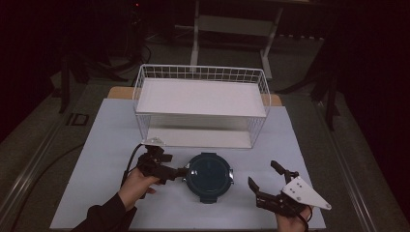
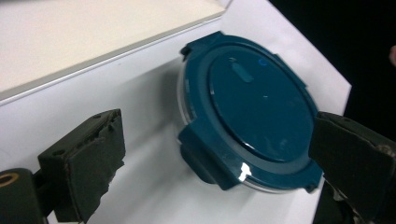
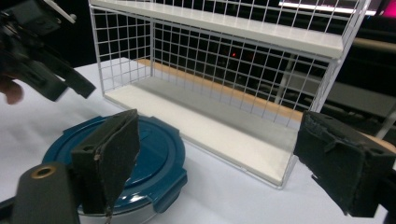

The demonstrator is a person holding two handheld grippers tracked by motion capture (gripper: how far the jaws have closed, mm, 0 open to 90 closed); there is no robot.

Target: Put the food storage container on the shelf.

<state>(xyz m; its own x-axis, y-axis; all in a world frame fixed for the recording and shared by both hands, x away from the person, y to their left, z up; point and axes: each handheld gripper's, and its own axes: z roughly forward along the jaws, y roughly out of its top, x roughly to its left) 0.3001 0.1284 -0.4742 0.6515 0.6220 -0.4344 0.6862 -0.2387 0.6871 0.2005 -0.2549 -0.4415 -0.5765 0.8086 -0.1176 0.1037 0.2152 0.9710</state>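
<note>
A round container with a dark teal clip-on lid [image 1: 209, 175] sits on the white table cover, just in front of the wire rack. My left gripper [image 1: 176, 165] is at the container's left edge, open, jaws pointing right at it. In the left gripper view the lid [image 2: 254, 107] lies ahead between the two spread pads [image 2: 88, 158], with nothing gripped. My right gripper [image 1: 263, 175] is a short way right of the container, open and empty. The right gripper view shows the lid [image 3: 159, 149] behind its left pad [image 3: 112, 154].
A white wire rack [image 1: 200, 104] with two shelves stands behind the container; its lower shelf [image 3: 210, 126] is bare. The table cover [image 1: 101, 159] stretches out to the left. The other hand's gripper [image 3: 42, 70] appears at upper left in the right gripper view. The surroundings are dark.
</note>
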